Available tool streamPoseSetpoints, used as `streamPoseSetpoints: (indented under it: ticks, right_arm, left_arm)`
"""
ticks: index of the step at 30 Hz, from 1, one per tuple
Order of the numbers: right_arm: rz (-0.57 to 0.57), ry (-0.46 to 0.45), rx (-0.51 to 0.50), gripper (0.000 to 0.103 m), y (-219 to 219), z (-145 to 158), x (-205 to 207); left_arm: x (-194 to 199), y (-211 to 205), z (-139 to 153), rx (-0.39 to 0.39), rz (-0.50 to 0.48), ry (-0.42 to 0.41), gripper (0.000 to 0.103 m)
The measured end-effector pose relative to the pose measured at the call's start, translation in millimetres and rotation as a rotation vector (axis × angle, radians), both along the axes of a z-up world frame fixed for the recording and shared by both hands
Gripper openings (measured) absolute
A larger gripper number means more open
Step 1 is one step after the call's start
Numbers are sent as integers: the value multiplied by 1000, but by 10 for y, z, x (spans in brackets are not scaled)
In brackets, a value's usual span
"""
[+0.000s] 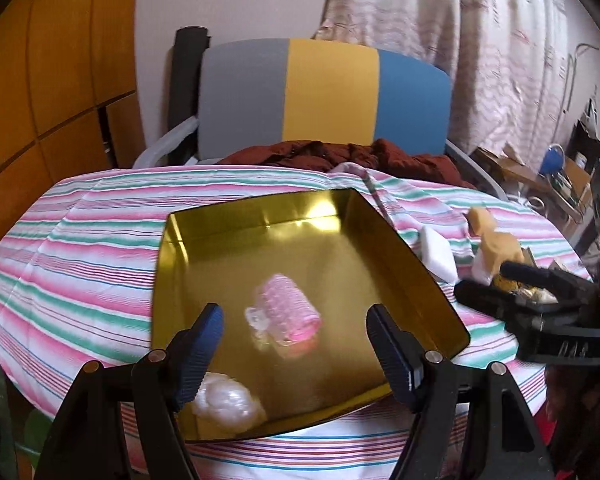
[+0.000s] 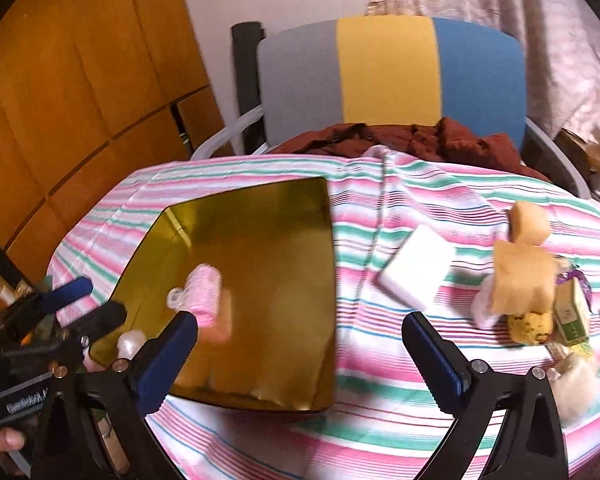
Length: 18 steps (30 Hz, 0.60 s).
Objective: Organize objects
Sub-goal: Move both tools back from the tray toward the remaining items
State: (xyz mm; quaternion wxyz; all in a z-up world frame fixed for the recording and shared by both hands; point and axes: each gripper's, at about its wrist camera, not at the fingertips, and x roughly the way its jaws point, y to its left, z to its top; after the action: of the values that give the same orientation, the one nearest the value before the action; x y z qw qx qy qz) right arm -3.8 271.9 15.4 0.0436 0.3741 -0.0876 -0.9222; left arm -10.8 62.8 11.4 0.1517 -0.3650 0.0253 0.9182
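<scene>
Currently both claws hover spread wide and empty above a table under a striped cloth [image 2: 260, 176]. The left gripper [image 1: 296, 344] hangs over the near edge of a gold tin tray [image 1: 384, 236]; inside the tray, straight ahead between its blue fingers, lies a pink hair roller [image 1: 290, 312], its long axis slanting from far-left to near-right. A pearly white lump [image 1: 226, 400] sits in the tray's near-left corner, just by the left finger.

The right gripper [image 2: 300, 356] hovers over the tray's right rim. Loose items wait on the cloth to its right: a white block [image 2: 418, 276] ahead and slightly right, its long sides running far-left to near-right, and farther right a cluster with a tan paper-wrapped piece [image 2: 520, 280], a yellow spotted thing [image 2: 530, 326] and a small green box [image 2: 572, 312].

Judging by position, the right gripper is the nearer one to those loose items; the white block looks the likeliest next pick, needing a reach forward and rightward
</scene>
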Motion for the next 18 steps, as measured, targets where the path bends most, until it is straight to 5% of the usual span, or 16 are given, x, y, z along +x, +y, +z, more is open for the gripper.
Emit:
streamPoseSetpoints:
  ticks: [12, 18]
  right_arm:
    - [-355, 90, -4, 103, 1551, 343, 91]
    - [-489, 63, -76, 103, 2382, 68, 183]
  left_arm:
    - [13, 260, -76, 42, -121, -56, 74]
    - [72, 589, -55, 9, -229, -57, 74]
